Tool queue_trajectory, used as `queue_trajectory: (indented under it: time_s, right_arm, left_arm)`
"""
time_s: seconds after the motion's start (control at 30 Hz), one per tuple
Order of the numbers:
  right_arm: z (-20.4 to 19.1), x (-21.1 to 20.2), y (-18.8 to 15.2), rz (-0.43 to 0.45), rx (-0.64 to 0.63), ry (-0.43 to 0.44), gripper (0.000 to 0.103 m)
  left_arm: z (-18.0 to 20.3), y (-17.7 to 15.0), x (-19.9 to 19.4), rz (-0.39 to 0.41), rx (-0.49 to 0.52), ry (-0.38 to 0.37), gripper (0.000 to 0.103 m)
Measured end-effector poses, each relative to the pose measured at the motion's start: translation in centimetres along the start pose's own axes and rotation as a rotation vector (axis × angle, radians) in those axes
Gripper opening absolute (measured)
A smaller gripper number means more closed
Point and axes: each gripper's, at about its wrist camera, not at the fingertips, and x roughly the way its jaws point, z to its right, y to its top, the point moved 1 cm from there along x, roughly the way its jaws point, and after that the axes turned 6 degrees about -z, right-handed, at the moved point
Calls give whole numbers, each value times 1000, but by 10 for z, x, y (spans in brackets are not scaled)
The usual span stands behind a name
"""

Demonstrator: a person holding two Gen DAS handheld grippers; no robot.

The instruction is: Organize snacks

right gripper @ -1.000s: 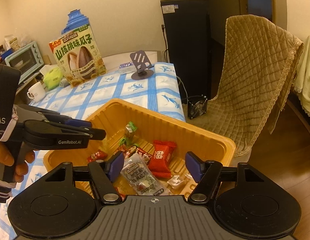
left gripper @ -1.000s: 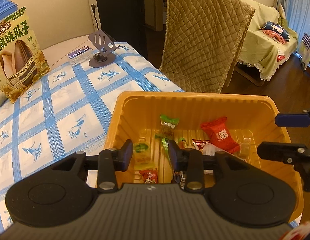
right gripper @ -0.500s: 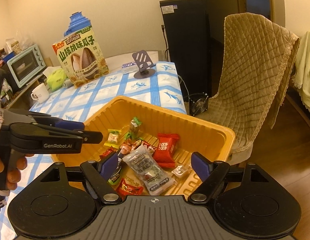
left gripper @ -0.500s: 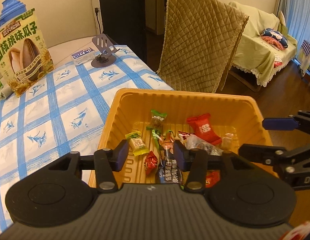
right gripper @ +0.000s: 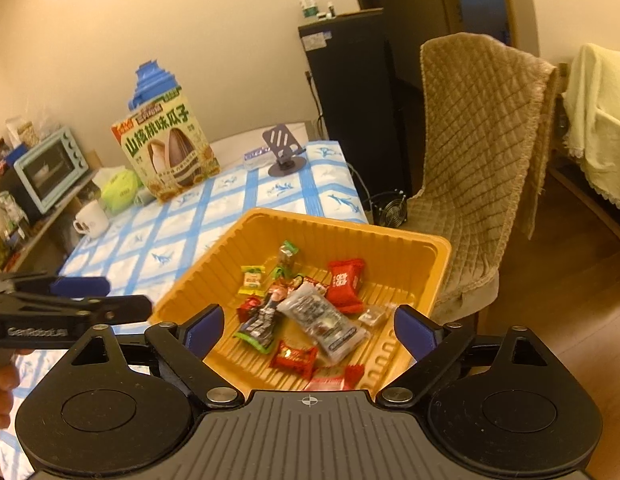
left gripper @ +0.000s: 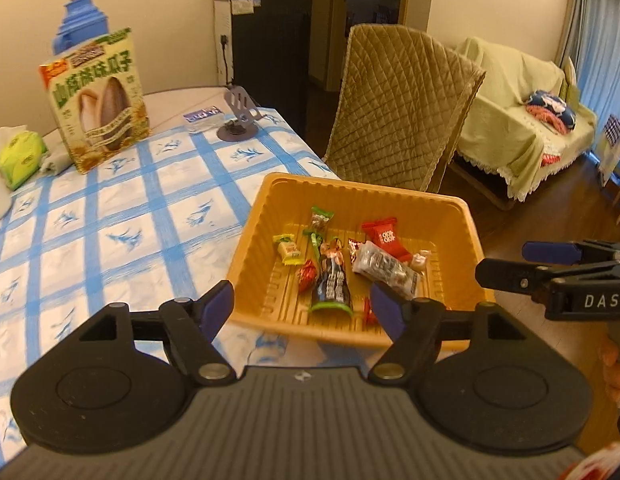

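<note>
Over the desk [left gripper: 110, 240] I've both jaws opening and empty, snacks [left gripper: 342, 264] all lying in the orange tray [left gripper: 250, 240], sorting looks done

One orange tray [right gripper: 398, 242] mid-frame holds about ten wrapped snacks [right gripper: 310, 312]; upper left, one sunflower-seed box [right gripper: 168, 150], one mug [right gripper: 92, 218], one toaster oven [right gripper: 50, 166]; one phone stand [right gripper: 284, 148]; right, one covered chair [right gripper: 482, 152]

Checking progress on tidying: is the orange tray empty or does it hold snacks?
It holds snacks: the orange tray contains several wrapped pieces, including a red packet and a clear packet.
</note>
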Motion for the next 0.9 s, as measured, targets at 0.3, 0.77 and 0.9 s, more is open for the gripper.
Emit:
queue_trajectory:
  time_s: [0.3,0.77,0.9]
  right_arm:
    - [-61,-42,-51,-47,5,-33,93]
    - [-170,-74,-138,-110,-18,-49,93]
    - [-194,-80,-157,-121,-26,-51,93]
  left_arm:
    - [-34,-63,-73,-23,-61,16,80]
    - [-92,-166,-152,-73,-99,28,80]
    - [-103,-188,-168,-79,-106,25,80]
